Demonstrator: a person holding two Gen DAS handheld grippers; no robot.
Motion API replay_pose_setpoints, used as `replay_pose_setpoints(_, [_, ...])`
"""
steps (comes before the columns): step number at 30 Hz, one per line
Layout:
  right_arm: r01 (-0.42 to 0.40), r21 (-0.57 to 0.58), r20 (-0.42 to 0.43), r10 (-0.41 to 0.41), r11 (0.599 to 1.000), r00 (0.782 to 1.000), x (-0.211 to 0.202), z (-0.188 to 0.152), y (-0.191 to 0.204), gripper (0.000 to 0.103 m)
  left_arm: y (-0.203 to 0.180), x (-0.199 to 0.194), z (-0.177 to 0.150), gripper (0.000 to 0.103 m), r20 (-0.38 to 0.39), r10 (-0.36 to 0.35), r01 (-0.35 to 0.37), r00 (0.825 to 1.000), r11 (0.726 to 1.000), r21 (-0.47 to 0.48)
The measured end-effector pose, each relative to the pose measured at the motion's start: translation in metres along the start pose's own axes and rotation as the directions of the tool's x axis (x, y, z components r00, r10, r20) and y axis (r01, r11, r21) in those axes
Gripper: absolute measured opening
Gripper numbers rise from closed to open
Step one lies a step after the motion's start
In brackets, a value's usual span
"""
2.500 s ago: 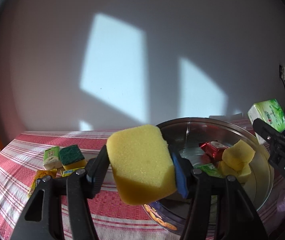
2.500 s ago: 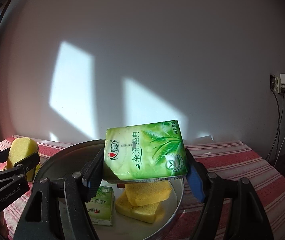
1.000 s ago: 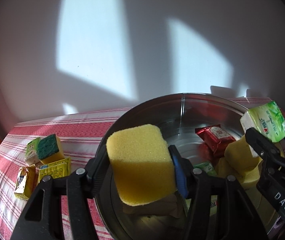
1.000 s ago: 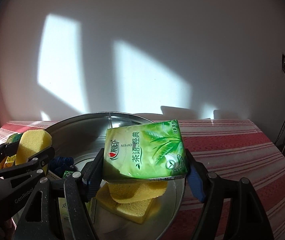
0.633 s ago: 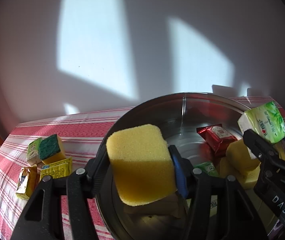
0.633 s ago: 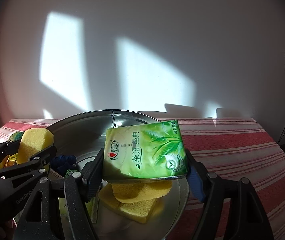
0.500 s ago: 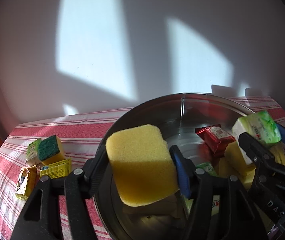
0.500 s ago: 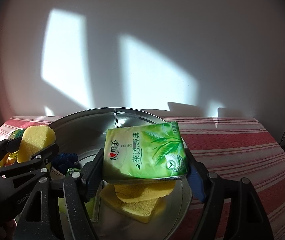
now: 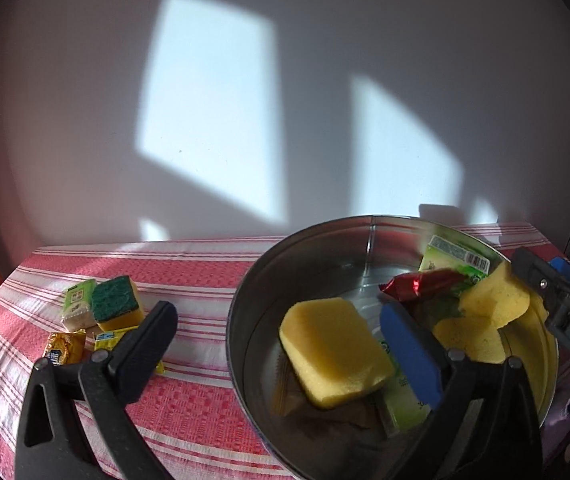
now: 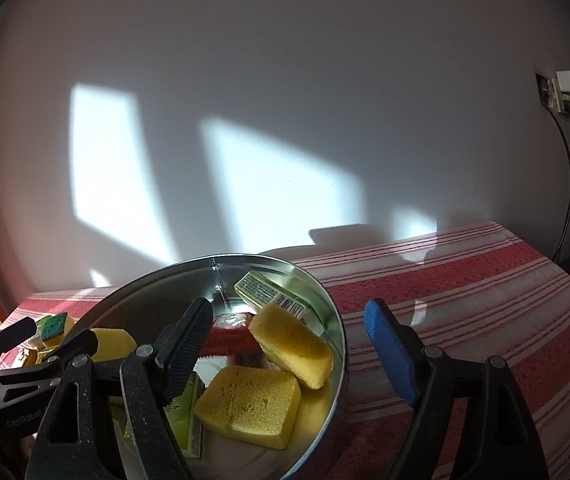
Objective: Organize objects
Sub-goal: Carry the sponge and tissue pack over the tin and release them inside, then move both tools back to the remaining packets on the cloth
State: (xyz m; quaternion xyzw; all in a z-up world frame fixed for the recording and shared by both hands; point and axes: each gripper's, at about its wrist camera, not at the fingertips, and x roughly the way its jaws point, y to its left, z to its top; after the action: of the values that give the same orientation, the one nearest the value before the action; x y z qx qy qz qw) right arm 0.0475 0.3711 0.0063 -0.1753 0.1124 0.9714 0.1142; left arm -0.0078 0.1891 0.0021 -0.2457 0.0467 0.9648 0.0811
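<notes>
**Both grippers letting go over bowl**

Left gripper [image 9: 281, 340] jaws are opening wide, yellow sponge [image 9: 335, 350] lying loose between them inside the metal bowl [image 9: 245, 308]. Right gripper [image 10: 289, 344] jaws are opening, gripping nothing; green tissue pack [image 10: 277, 298] sitting beyond them in bowl.

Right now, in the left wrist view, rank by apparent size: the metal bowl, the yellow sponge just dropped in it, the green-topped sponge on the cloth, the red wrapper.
1. metal bowl
2. yellow sponge, though nearness enlarges it
3. green-topped sponge and red wrapper: too alike to rank
</notes>
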Motion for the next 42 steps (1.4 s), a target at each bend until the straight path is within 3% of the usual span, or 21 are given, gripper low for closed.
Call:
replay_pose_setpoints(7, [0.041, 0.0, 0.036, -0.041, 0.999, 0.999, -0.009, 0.0, -0.002, 0.08, 0.024, -0.006, -0.008, 0.103, 0.005, 0.011, -0.01, 1.0, 0.999, -0.049])
replay_pose_setpoints(12, [0.11, -0.01, 0.112, -0.108, 0.994, 0.988, -0.024, -0.002, 0.001, 0.08, 0.038, -0.009, -0.011, 0.103, 0.013, 0.043, -0.042, 0.999, 0.997, -0.07])
replay_pose_setpoints(24, [0.181, -0.031, 0.201, -0.172, 0.983, 0.965, -0.045, -0.008, 0.024, 0.08, 0.07, -0.012, -0.023, 0.102, 0.022, 0.114, -0.113, 0.993, 0.993, -0.033])
replay_pose_setpoints(29, [0.149, 0.005, 0.182, -0.147, 0.989, 0.972, -0.048, -0.014, 0.035, 0.08, 0.083, -0.012, -0.025, 0.102, 0.012, 0.115, -0.115, 0.993, 0.993, -0.035])
replay_pose_setpoints(42, [0.01, -0.055, 0.149, -0.002, 0.998, 0.989, -0.045, -0.033, 0.123, 0.08, 0.134, -0.01, -0.029, 0.102, -0.022, 0.146, -0.147, 0.989, 0.986, -0.08])
